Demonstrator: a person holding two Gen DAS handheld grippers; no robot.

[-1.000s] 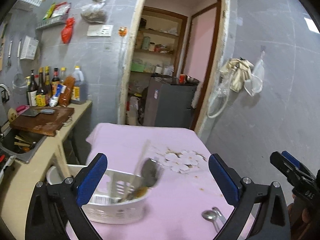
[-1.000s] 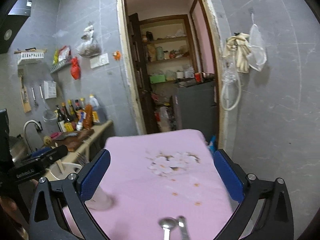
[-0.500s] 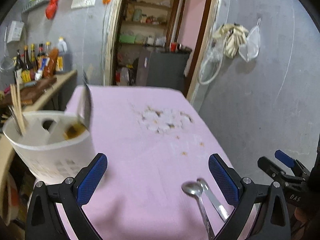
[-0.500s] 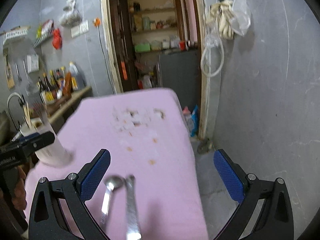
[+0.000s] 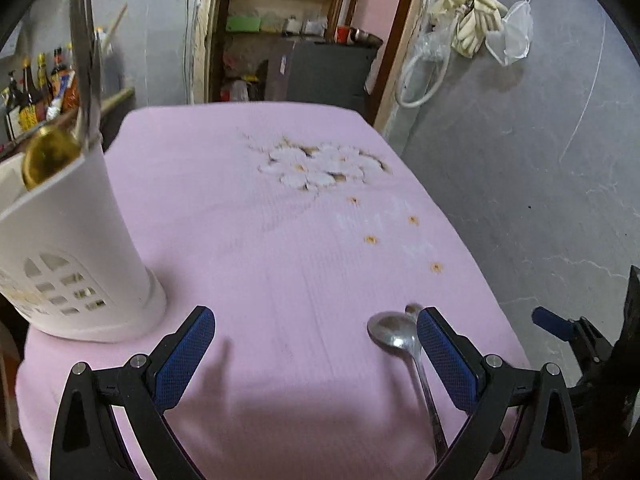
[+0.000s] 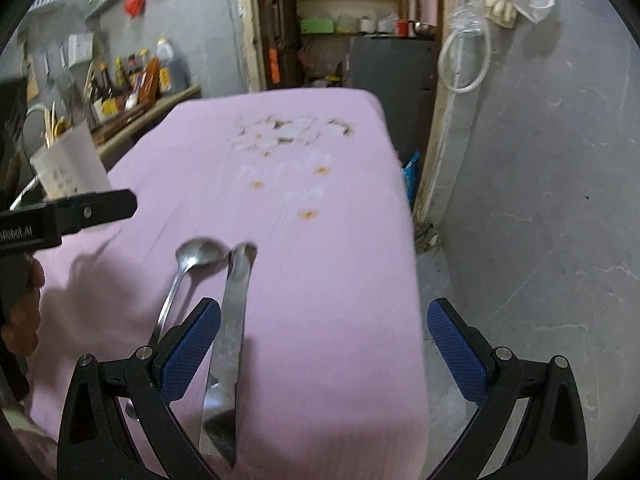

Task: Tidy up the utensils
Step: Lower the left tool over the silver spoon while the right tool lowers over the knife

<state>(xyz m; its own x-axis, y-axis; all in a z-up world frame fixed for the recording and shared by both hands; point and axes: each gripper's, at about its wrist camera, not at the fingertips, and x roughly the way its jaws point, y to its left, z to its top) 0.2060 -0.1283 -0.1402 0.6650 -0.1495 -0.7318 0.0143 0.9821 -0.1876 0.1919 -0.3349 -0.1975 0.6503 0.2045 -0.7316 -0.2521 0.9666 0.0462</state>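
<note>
Illumination is dim and diffuse, with a cool grey cast. Both views show strong fisheye distortion: straight edges bow outward and the corners vignette to black. The left claw (image 5: 314,354) casts a broad soft shadow on the pink desk (image 5: 248,240) cloth just ahead of its fingers. In the right wrist view, motion blur smears the spoon (image 6: 200,254), the flat utensil (image 6: 234,320) beside it and the desk edge. Dull highlights appear on the metal. The room beyond the doorway (image 6: 360,20) is lit slightly brighter.

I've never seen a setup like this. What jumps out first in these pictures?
The pink tablecloth with its white flower print fills both views. Two steel utensils lie side by side near its front edge, between the two open blue-padded tools. A white utensil holder stands at the left, already holding cutlery.
</note>
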